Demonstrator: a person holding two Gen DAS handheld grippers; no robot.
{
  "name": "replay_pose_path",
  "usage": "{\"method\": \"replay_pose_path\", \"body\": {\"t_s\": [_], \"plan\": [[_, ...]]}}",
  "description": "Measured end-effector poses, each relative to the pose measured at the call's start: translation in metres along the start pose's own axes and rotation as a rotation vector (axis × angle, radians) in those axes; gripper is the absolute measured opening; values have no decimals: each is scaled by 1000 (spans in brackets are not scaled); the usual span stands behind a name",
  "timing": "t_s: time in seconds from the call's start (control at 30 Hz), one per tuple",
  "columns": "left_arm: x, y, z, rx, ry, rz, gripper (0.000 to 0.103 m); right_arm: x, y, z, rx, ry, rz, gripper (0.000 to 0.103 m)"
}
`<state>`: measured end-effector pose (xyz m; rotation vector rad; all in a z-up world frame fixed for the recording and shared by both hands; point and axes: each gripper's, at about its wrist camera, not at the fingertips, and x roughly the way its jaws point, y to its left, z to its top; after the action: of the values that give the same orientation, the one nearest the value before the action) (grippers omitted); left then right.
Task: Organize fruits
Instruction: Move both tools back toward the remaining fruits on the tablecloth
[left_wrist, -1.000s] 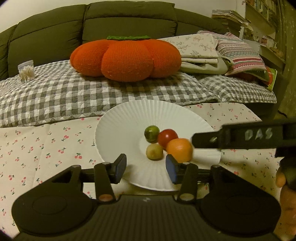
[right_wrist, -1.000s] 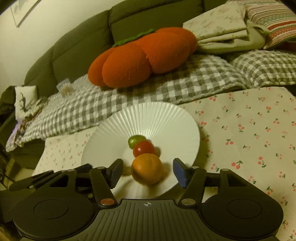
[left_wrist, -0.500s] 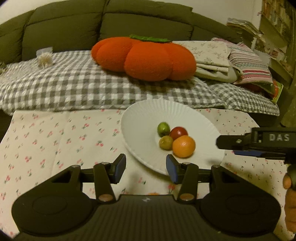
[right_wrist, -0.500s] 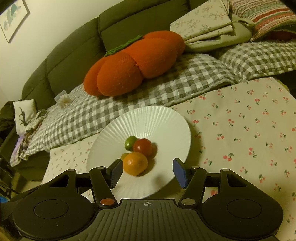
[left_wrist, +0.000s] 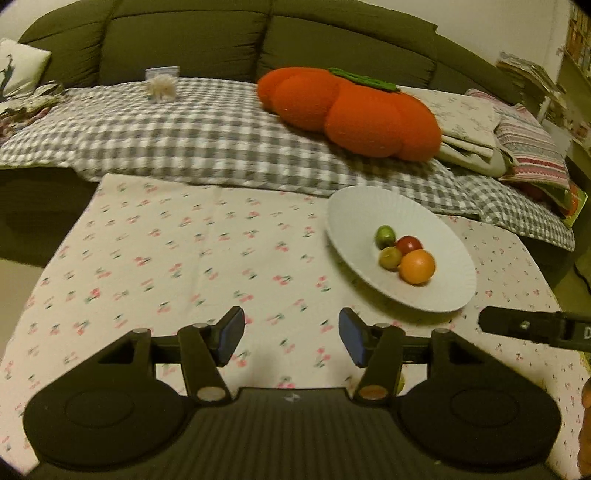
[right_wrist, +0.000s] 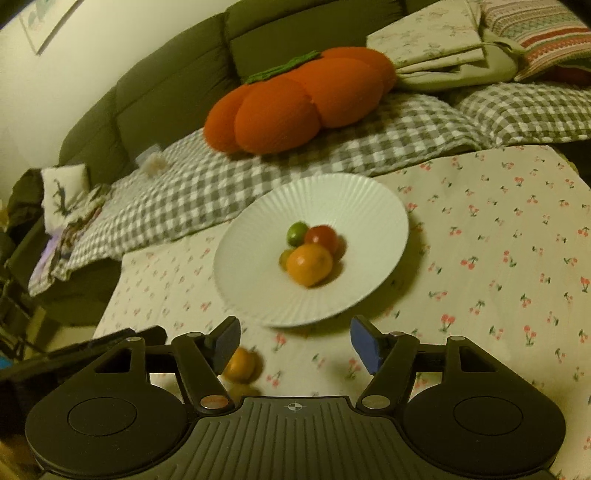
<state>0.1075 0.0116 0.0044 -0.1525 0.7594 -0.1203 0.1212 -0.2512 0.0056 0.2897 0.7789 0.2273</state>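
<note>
A white ribbed plate (left_wrist: 439, 295) (right_wrist: 258, 295) sits on the cherry-print tablecloth. It holds an orange (left_wrist: 417, 266) (right_wrist: 309, 264), a red fruit (left_wrist: 409, 243) (right_wrist: 322, 238), a green fruit (left_wrist: 385, 236) (right_wrist: 297, 232) and a yellow-green fruit (left_wrist: 390, 257). My left gripper (left_wrist: 291, 340) is open and empty, near and left of the plate. My right gripper (right_wrist: 295, 343) is open and empty, just short of the plate's near rim. A second small orange (right_wrist: 241, 364) and a brownish fruit (right_wrist: 242, 390) lie on the cloth by its left finger.
The cherry-print tablecloth (left_wrist: 177, 266) covers the table. Behind it a dark green sofa carries a checked blanket (left_wrist: 184, 136), an orange pumpkin cushion (left_wrist: 351, 110) and folded linens (left_wrist: 469, 125). The right gripper's finger (left_wrist: 535, 326) shows at the right edge of the left wrist view.
Both grippers have pulled back from the plate, the left one also swinging left. The orange that was between the right fingers now rests on the plate. Loose fruit has come into the right wrist view.
</note>
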Motion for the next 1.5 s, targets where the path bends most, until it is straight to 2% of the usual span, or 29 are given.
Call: {"method": "replay_pose_path", "body": {"t_s": [0.27, 0.57, 0.7, 0.77, 1.07, 1.5], "plan": [[-32, 11, -33, -15, 31, -18, 56, -15, 29, -13, -79, 17, 55, 68], [-48, 5, -60, 65, 54, -72, 57, -17, 49, -28, -109, 69, 93, 68], [-46, 1, -64, 107, 69, -85, 58, -12, 47, -34, -82, 105, 88, 68], [-44, -1, -65, 126, 70, -95, 64, -10, 46, -36, -69, 116, 79, 68], [-33, -15, -72, 207, 92, -118, 70, 0, 43, -44, -52, 174, 68, 68], [-19, -27, -79, 302, 77, -132, 71, 17, 40, -54, -35, 251, 59, 68]]}}
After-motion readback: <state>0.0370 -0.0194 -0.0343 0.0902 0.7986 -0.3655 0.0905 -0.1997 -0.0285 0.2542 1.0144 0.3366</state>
